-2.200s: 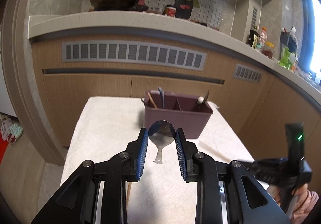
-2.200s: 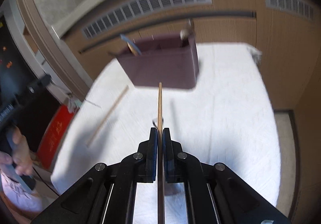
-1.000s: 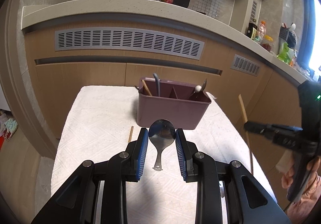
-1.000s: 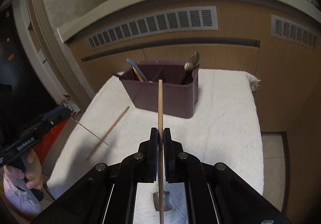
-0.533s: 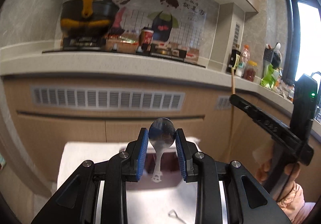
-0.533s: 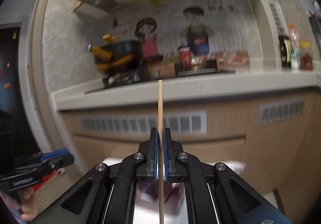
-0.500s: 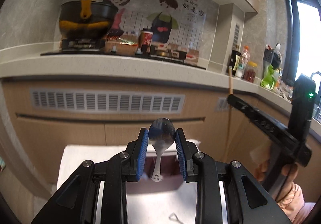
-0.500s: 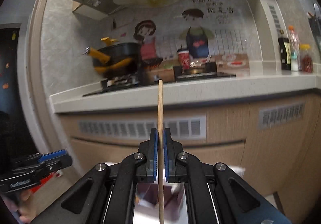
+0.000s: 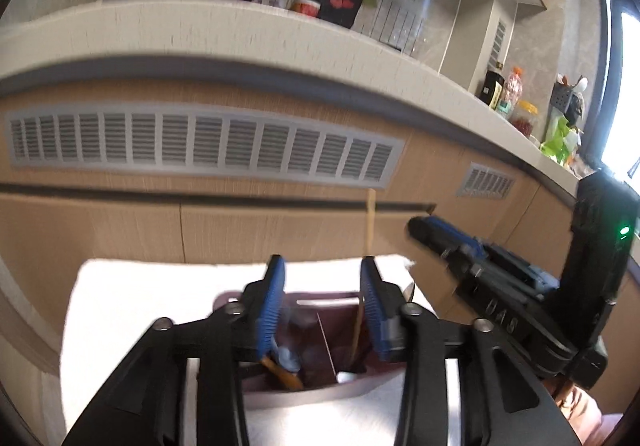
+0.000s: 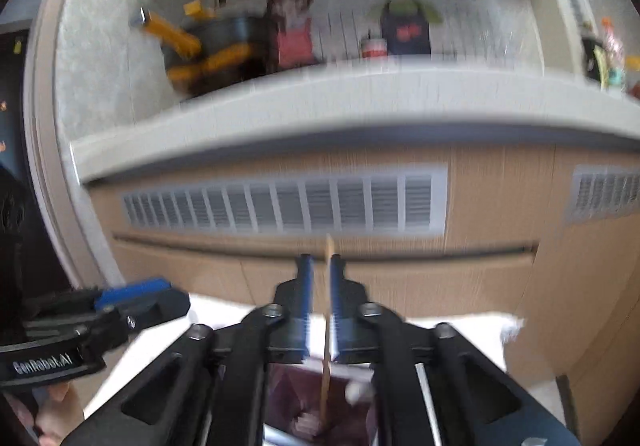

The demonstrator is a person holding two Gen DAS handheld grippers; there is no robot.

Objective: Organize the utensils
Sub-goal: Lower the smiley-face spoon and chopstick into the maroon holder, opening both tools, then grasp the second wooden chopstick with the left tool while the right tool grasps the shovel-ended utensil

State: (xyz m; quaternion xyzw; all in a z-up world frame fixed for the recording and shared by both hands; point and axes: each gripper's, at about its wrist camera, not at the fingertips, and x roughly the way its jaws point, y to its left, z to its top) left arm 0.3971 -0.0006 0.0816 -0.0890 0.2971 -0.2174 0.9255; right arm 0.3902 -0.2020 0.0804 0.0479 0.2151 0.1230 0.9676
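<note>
My left gripper is open and empty right above the purple utensil holder. A spoon and a wooden utensil lie in the holder's left compartment. My right gripper is open above the same holder. A wooden chopstick stands between its fingers, leaning on the right one, with its lower end down in the holder. The chopstick also shows upright in the left wrist view, with the right gripper beside it.
The holder stands on a white-clothed table in front of wooden cabinets with vent grilles. A counter above carries a pot, a cup and jars. The left gripper shows at the left edge of the right wrist view.
Both grippers have tilted down over the holder and opened. The spoon has left the left gripper and lies in the holder. The chopstick has slid down into the holder.
</note>
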